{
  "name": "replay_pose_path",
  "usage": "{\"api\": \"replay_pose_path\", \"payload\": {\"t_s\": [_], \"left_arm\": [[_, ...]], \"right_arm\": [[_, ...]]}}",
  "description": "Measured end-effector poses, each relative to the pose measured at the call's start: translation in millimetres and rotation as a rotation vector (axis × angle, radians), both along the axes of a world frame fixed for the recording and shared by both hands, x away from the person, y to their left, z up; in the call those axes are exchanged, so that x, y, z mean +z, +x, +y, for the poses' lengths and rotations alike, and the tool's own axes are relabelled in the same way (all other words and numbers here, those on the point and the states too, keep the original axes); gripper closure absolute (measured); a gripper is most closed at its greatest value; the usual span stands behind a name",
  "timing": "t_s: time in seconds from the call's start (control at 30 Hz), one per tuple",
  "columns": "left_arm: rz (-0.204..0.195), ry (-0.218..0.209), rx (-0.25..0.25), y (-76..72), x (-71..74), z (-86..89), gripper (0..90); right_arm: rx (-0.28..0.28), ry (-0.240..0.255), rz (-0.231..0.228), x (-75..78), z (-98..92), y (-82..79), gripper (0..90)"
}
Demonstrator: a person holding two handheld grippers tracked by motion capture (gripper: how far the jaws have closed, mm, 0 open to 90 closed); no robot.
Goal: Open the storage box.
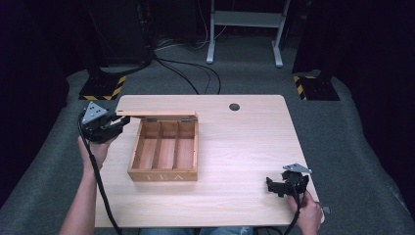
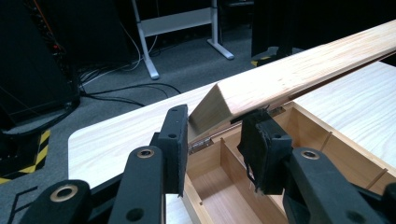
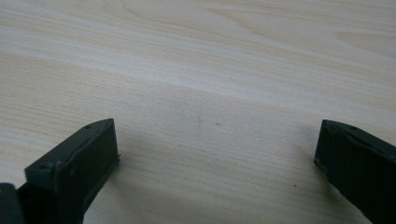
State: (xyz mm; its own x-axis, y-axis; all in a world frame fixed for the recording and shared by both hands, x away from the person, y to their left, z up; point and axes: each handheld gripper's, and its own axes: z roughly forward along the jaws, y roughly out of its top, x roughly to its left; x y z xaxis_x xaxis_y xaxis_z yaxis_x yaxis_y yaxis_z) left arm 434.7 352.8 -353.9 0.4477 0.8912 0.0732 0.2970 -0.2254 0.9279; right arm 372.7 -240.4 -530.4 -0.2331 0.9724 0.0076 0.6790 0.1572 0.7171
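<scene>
A wooden tea box (image 1: 164, 169) marked TEA stands left of centre on the table (image 1: 244, 142). Its three compartments are empty. Its hinged lid (image 1: 156, 115) is raised at a slant over the back edge. My left gripper (image 1: 120, 123) is at the lid's left end, shut on that corner. In the left gripper view the lid (image 2: 299, 74) sits between the pads (image 2: 173, 140), above the open box (image 2: 219, 186). My right gripper (image 1: 274, 186) is open near the table's front right corner. In the right gripper view it (image 3: 217, 149) has only bare wood between its jaws.
A round cable hole (image 1: 234, 106) lies near the table's back edge. Beyond the table, cables (image 1: 191, 73) run over grey carpet between a white desk frame (image 1: 244, 29) and two stands with yellow-black striped bases (image 1: 103, 88) (image 1: 315, 88).
</scene>
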Motion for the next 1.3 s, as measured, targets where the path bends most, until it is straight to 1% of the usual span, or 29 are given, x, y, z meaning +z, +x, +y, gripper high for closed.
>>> {"api": "replay_pose_path", "payload": {"t_s": [0.07, 0.1, 0.13, 0.2, 0.23, 0.3, 0.33, 0.37, 0.47, 0.5, 0.53, 0.57, 0.6, 0.63, 0.7, 0.83, 0.93, 0.97, 1.07, 1.1, 1.13, 1.17, 1.3], "left_arm": [[0.000, -0.001, -0.001, -0.1, -0.1, 0.1, 61.6], [0.000, -0.001, 0.000, -0.1, -0.2, 0.0, 61.6], [0.000, -0.001, 0.000, -0.2, -0.2, 0.0, 61.5], [0.000, -0.002, 0.000, -0.3, -0.3, 0.0, 61.6], [-0.002, -0.003, 0.001, -0.3, -0.5, -0.2, 61.6], [-0.001, -0.002, 0.000, -0.3, -0.3, -0.1, 61.6], [-0.001, -0.002, 0.000, -0.3, -0.3, -0.1, 61.6], [-0.001, -0.002, 0.000, -0.3, -0.3, -0.1, 61.6], [-0.003, -0.004, 0.002, -0.3, -0.5, -0.3, 61.6], [-0.003, -0.004, 0.002, -0.4, -0.6, -0.3, 61.6], [-0.003, -0.005, 0.003, -0.4, -0.6, -0.4, 61.5], [-0.003, -0.004, 0.002, -0.4, -0.6, -0.4, 61.6], [-0.003, -0.004, 0.002, -0.4, -0.6, -0.4, 61.6], [-0.003, -0.003, 0.002, -0.4, -0.6, -0.4, 61.5], [-0.004, -0.004, 0.002, -0.3, -0.6, -0.4, 61.6], [0.000, 0.000, 0.002, -0.7, -0.4, -0.5, 61.5], [0.000, 0.001, 0.002, -0.9, -0.4, -0.6, 61.5], [0.000, 0.001, 0.002, -0.8, -0.4, -0.6, 61.5], [0.000, 0.001, 0.002, -0.8, -0.3, -0.6, 61.6], [0.000, 0.002, 0.002, -0.8, -0.3, -0.6, 61.5], [0.001, 0.003, 0.002, -1.0, -0.3, -0.7, 61.5], [0.002, 0.004, 0.002, -1.1, -0.3, -0.7, 61.6], [0.001, 0.004, 0.001, -1.6, -0.7, -0.7, 61.6]], "right_arm": [[-0.011, 0.006, -0.004, -0.1, 0.8, 0.3, 0.0], [-0.011, 0.006, -0.004, -0.2, 0.8, 0.3, 0.0], [0.001, 0.000, 0.001, 0.0, 0.0, 0.0, 0.0], [-0.014, 0.006, -0.005, -0.2, 0.9, 0.4, 0.0], [0.000, 0.000, 0.000, 0.0, 0.0, 0.0, 0.0], [-0.012, 0.006, -0.005, -0.2, 0.8, 0.3, 0.0], [0.001, 0.000, 0.000, 0.0, -0.1, 0.0, 0.0], [-0.011, 0.005, -0.003, -0.1, 0.7, 0.3, 0.0], [-0.015, 0.006, -0.005, -0.2, 0.9, 0.4, 0.0], [-0.015, 0.006, -0.005, -0.2, 0.9, 0.4, 0.0], [0.000, 0.000, -0.001, 0.0, 0.0, 0.0, 0.0], [-0.013, 0.005, -0.004, -0.1, 0.8, 0.4, 0.0], [0.000, 0.000, -0.001, 0.0, 0.0, 0.0, 0.0], [-0.001, 0.001, 0.000, 0.0, 0.1, 0.0, 0.0], [-0.015, 0.007, -0.006, -0.2, 1.0, 0.4, 0.0], [-0.007, 0.004, -0.002, -0.1, 0.5, 0.2, 0.0], [-0.012, 0.005, -0.004, -0.1, 0.7, 0.3, 0.0], [-0.002, 0.001, -0.001, -0.1, 0.2, 0.1, 0.0], [0.000, 0.000, 0.001, 0.0, 0.0, 0.0, 0.0], [-0.016, 0.006, -0.005, -0.2, 1.0, 0.5, 0.0], [-0.016, 0.007, -0.007, -0.3, 1.0, 0.5, 0.0], [0.000, 0.000, 0.001, 0.1, 0.0, 0.0, 0.0], [0.000, 0.001, 0.000, 0.0, 0.0, 0.0, 0.0]]}}
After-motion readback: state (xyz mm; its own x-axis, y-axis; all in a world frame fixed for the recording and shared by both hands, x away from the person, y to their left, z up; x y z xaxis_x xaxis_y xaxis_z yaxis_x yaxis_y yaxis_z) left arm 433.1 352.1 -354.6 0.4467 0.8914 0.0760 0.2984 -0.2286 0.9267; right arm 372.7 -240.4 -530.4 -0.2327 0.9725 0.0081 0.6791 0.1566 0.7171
